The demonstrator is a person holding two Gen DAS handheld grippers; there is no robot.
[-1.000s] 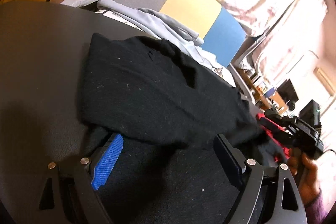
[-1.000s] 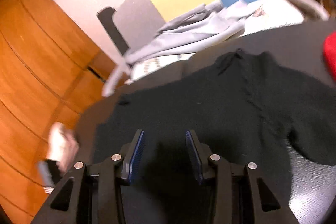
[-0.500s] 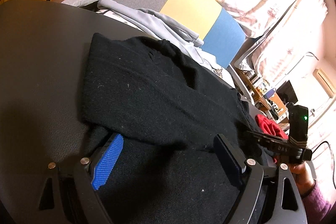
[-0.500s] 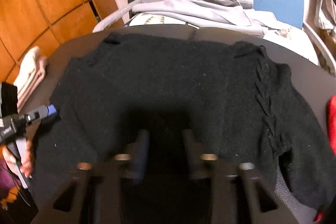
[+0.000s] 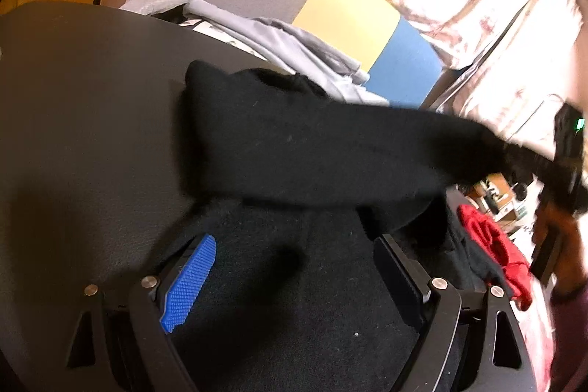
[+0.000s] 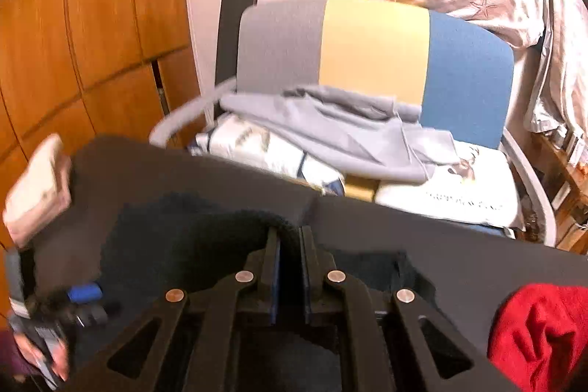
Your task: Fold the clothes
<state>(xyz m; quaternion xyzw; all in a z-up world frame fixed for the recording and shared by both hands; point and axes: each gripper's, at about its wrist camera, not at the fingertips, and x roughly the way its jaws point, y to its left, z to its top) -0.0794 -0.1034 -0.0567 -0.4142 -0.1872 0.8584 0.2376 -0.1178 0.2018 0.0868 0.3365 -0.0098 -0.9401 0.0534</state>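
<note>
Only my left view shows the black knit sweater (image 5: 294,153) stretched up by the right gripper (image 6: 290,241), which has just clamped shut on it and now lifts; the left gripper (image 5: 294,267) stays wide open, holding nothing.

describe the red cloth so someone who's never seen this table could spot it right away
Start at the dark table in front of the grey, yellow and blue chair. A black sweater covers most of it; the red cloth lies crumpled beside the sweater's edge. It is the only red thing there.
</note>
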